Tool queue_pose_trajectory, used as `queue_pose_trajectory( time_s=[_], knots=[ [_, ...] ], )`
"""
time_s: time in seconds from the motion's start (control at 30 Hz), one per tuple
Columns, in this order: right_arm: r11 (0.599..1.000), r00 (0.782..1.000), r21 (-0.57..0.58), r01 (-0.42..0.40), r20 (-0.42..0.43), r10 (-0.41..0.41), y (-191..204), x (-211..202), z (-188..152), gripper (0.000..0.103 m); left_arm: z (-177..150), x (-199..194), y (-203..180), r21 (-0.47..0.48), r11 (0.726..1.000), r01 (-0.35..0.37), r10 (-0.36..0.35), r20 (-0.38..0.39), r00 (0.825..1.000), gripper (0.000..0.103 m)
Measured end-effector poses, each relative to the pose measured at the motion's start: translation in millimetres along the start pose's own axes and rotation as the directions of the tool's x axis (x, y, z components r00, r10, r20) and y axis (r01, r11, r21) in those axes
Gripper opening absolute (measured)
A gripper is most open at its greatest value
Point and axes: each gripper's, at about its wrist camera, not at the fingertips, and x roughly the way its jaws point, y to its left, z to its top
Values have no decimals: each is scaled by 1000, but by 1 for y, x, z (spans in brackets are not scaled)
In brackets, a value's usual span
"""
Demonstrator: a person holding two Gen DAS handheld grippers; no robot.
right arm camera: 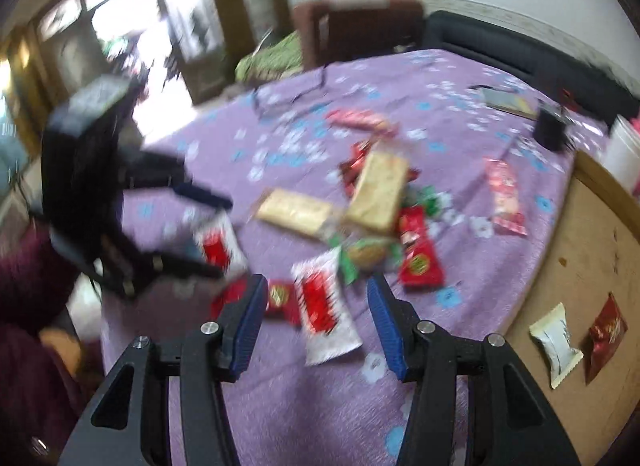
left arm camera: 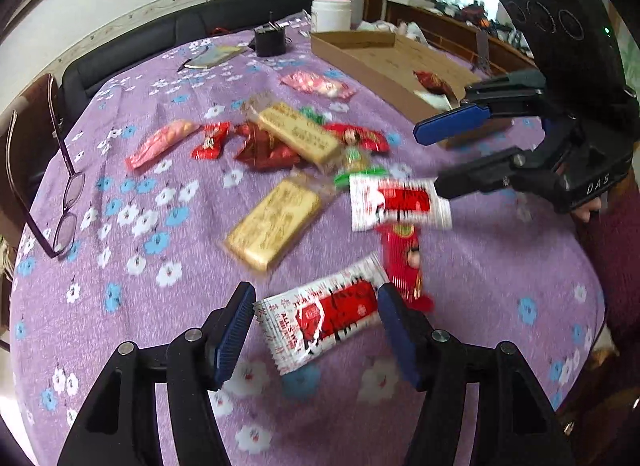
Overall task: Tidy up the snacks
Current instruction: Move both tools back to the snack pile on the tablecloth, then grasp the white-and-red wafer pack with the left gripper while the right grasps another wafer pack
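Snack packets lie scattered on a purple flowered tablecloth (left arm camera: 120,306). My left gripper (left arm camera: 316,330) is open, its jaws on either side of a white-and-red packet (left arm camera: 324,318). My right gripper (right arm camera: 318,322) is open over a second white-and-red packet (right arm camera: 324,306); it also shows in the left wrist view (left arm camera: 426,161) next to that packet (left arm camera: 400,203). The left gripper shows blurred in the right wrist view (right arm camera: 224,238). Two yellow biscuit packs (left arm camera: 276,221) (left arm camera: 300,131), red packets (left arm camera: 404,258) and pink packets (left arm camera: 160,141) lie around.
A cardboard tray (left arm camera: 380,61) at the back right holds a red packet (right arm camera: 604,334) and a white packet (right arm camera: 556,344). Glasses (left arm camera: 60,193) lie at the left edge. A black cup (left arm camera: 270,39), a white jar (left arm camera: 330,9) and a phone (left arm camera: 214,57) stand at the back.
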Motion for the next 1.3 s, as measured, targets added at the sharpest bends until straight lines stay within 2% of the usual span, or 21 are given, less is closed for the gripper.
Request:
queue_pose_trajectory(
  time_s=[0.07, 0.2, 0.4, 0.47, 0.5, 0.53, 0.6, 0.63, 0.67, 0.73, 0.77, 0.83, 0.93, 0.97, 1.0, 1.03, 1.07, 1.1, 1.23, 1.3],
  knots=[
    [998, 998, -59, 38, -49, -41, 10, 10, -3, 51, -7, -2, -2, 26, 1000, -12, 12, -10, 1000, 72],
    [994, 993, -74, 76, -87, -83, 10, 22, -8, 51, -18, -8, -6, 69, 997, -35, 36, -14, 999, 72],
    [994, 992, -57, 92, -78, -97, 6, 27, -8, 50, -10, -1, -14, 129, 988, -83, 84, -7, 996, 72],
    [993, 992, -56, 102, -66, -106, 7, 28, -5, 41, -7, 5, -18, 157, 982, -109, 112, -8, 994, 72],
    [993, 992, -53, 107, -64, -110, 7, 29, -4, 30, -5, 8, -18, 167, 978, -126, 129, -7, 992, 72],
    [993, 991, -46, 110, -68, -113, 6, 31, -4, 24, -4, 10, -19, 171, 974, -147, 149, 1, 989, 72],
    [992, 990, -49, 117, -67, -121, 6, 32, -4, 18, -2, 13, -19, 161, 970, -185, 184, 19, 983, 71],
    [992, 991, -52, 115, -62, -118, 7, 30, -4, 16, -1, 14, -17, 140, 971, -193, 191, 24, 981, 67],
    [992, 992, -50, 113, -51, -115, 7, 28, -3, 14, 0, 14, -14, 120, 976, -184, 182, 22, 983, 52],
    [993, 993, -47, 108, -45, -110, 7, 25, -2, 13, 0, 14, -11, 89, 981, -173, 172, 17, 985, 32],
    [993, 993, -50, 110, -47, -112, 7, 25, -2, 13, 0, 14, -10, 79, 980, -181, 181, 16, 983, 27],
    [993, 992, -46, 111, -52, -114, 6, 26, -2, 14, -1, 13, -9, 75, 980, -185, 185, 8, 983, 27],
    [992, 991, -39, 116, -64, -119, 5, 28, -2, 19, -1, 12, -9, 73, 980, -183, 184, -11, 983, 29],
    [993, 991, -38, 114, -67, -116, 5, 30, -2, 20, 0, 13, -9, 74, 978, -194, 196, -14, 981, 35],
    [993, 991, -40, 113, -71, -115, 6, 31, -3, 24, 0, 13, -10, 78, 972, -222, 223, -11, 975, 51],
    [992, 990, -46, 115, -77, -118, 6, 32, -4, 27, 1, 14, -9, 79, 962, -260, 261, -3, 965, 61],
    [991, 988, -54, 123, -84, -127, 8, 34, -4, 28, 2, 15, -8, 78, 954, -289, 289, 4, 957, 76],
    [990, 988, -56, 126, -87, -130, 8, 35, -5, 28, 2, 16, -5, 73, 951, -299, 299, 10, 954, 78],
    [990, 986, -50, 131, -100, -135, 6, 40, -6, 27, 4, 19, 0, 59, 965, -255, 254, 16, 967, 78],
    [990, 986, -60, 129, -98, -135, 8, 39, -7, 22, 6, 20, 0, 48, 971, -234, 233, 17, 972, 69]
  ],
)
